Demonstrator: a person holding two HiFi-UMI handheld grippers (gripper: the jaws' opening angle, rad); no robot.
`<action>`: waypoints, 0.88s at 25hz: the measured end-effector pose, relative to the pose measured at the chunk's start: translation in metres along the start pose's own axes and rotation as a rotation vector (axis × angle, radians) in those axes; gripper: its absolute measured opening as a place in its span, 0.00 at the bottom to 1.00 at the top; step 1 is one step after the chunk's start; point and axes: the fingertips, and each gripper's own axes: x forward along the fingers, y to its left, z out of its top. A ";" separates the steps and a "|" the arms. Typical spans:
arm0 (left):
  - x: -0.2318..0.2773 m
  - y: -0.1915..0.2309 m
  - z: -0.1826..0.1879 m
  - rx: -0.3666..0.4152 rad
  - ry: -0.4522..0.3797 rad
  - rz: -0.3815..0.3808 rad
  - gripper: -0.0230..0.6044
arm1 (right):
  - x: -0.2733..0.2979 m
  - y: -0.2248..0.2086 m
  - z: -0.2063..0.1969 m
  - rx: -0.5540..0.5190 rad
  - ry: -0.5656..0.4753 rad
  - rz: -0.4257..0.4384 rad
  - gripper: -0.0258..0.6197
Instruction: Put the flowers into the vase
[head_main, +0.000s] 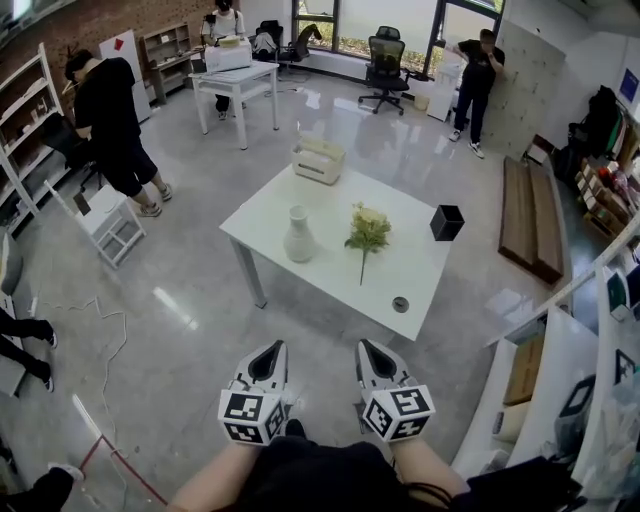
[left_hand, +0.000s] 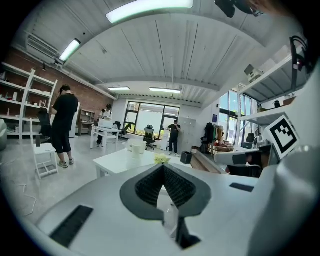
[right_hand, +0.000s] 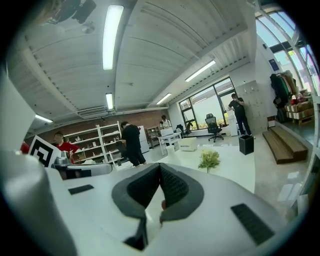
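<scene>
Left gripper (head_main: 268, 348) and right gripper (head_main: 372, 347) both clenched shut, well short of the table (head_main: 330, 200).
Flowers (head_main: 367, 230) lying just beside the upright vase (head_main: 298, 236).

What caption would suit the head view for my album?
Left claw and right claw, both shut, short of a white table with vase and flowers.

I'm working with a bright, evenly lit room. Daylight pours in through the windows (head_main: 390, 20) on the far wall, and long ceiling lamps (left_hand: 150, 7) burn white overhead in both gripper views. The glossy floor (head_main: 175, 305) throws back pale streaks of glare. Straight lines bow strongly toward every edge, and the two gripper views are ringed in black. Close to the lens, the left gripper's (left_hand: 162, 166) pale shell looks soft and out of focus.
</scene>
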 end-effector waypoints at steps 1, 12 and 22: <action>0.008 0.011 0.006 0.004 -0.002 -0.006 0.04 | 0.013 0.002 0.006 -0.016 -0.011 -0.010 0.04; 0.108 0.070 0.035 -0.010 0.008 -0.041 0.04 | 0.123 -0.020 0.040 -0.058 -0.018 -0.039 0.04; 0.221 0.085 0.080 -0.008 -0.022 0.033 0.04 | 0.213 -0.082 0.100 -0.085 -0.039 0.067 0.04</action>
